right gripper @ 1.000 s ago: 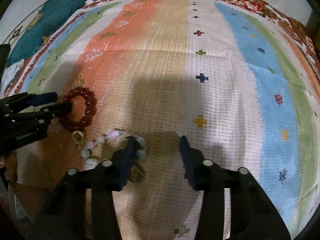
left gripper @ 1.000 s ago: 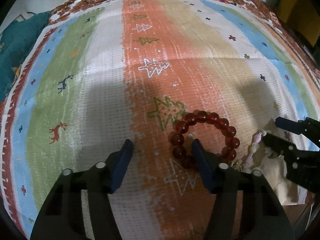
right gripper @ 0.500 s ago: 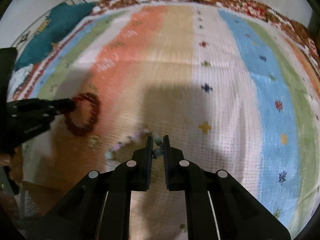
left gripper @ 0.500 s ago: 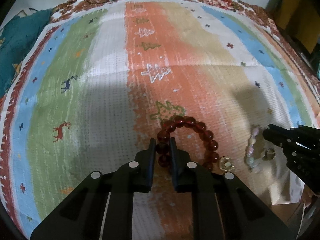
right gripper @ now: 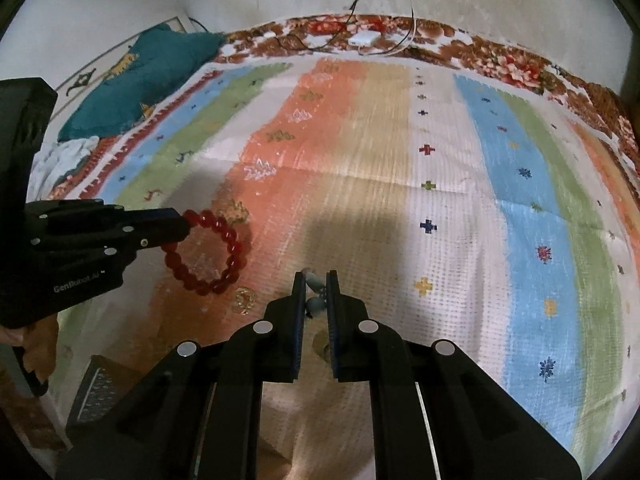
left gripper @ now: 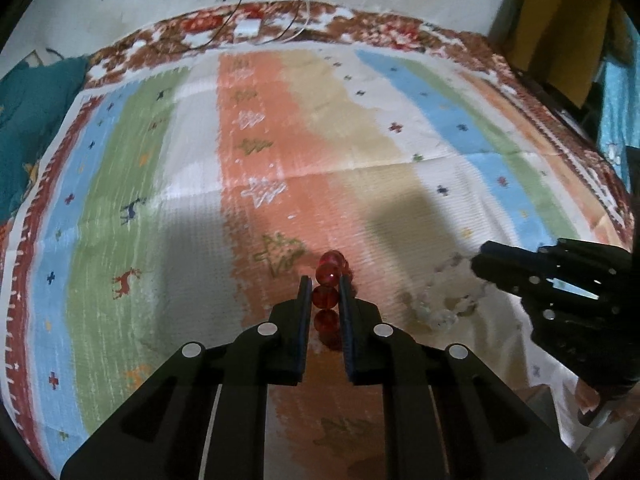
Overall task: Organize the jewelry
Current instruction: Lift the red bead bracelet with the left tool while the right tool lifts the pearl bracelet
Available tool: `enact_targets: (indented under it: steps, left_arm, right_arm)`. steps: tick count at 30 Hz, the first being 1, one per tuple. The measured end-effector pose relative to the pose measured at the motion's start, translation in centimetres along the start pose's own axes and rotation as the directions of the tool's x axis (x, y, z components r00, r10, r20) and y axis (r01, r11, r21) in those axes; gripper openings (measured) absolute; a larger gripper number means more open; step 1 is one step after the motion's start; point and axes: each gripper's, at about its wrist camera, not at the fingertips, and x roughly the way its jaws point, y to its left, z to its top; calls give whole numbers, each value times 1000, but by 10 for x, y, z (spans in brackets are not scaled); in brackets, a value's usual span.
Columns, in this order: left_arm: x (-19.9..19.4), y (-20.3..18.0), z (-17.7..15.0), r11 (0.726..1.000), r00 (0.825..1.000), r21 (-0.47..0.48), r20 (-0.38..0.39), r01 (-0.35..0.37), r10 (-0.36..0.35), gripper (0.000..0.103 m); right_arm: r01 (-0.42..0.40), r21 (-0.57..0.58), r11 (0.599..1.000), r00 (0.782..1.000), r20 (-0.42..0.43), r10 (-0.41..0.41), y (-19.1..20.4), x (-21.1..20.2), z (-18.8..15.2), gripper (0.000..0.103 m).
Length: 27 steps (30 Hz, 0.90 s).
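**Both hand-held grippers pinching beads over the striped bedspread**

In the left wrist view the left hand-held gripper [left gripper: 325, 286] is pinched on the red bead bracelet [left gripper: 329, 280]. Only a short column of red beads shows between its fingers, just below centre of the frame. The right wrist view shows what that one hides: the whole red loop [right gripper: 208, 254] hanging from the left tool's tip [right gripper: 182, 222] at mid left, its lower part over the orange stripe.

The right hand-held gripper [right gripper: 316, 284], low in the centre of its own frame, is pressed together on the pale bead bracelet [right gripper: 314, 300]; only a couple of pale greenish beads appear between the fingers. From the left wrist view, the same tool [left gripper: 480, 264] enters from the right edge, and the pale strand [left gripper: 440, 300] trails blurred below and left of its tip. Whether the strand touches the cloth cannot be told.

A small gold piece [right gripper: 245, 300] lies on the striped bedspread [right gripper: 440, 160] just below the red loop, seen only in the right wrist view.

The bedspread stretches bare across the centre and right of both frames. Its brown floral border runs along the top, with a white charger [right gripper: 363, 38] and wires there. A teal pillow [right gripper: 132, 84] sits at upper left, and a dark box [right gripper: 98, 392] at lower left.
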Motion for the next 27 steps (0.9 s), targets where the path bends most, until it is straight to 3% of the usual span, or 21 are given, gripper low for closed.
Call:
enact_targets:
  steps: [19,27]
  left_arm:
    - [-51,-9,-13,1000,997,-23,78,16,-14,13]
    - [-73,-17,-22,999,992,-23,124,33,-30,13]
  right_arm:
    - [-40,-14,999,992,119,42,12,-46,-10,11]
    - [-10,-16,1000,985,173,13,14,-71,-22,11]
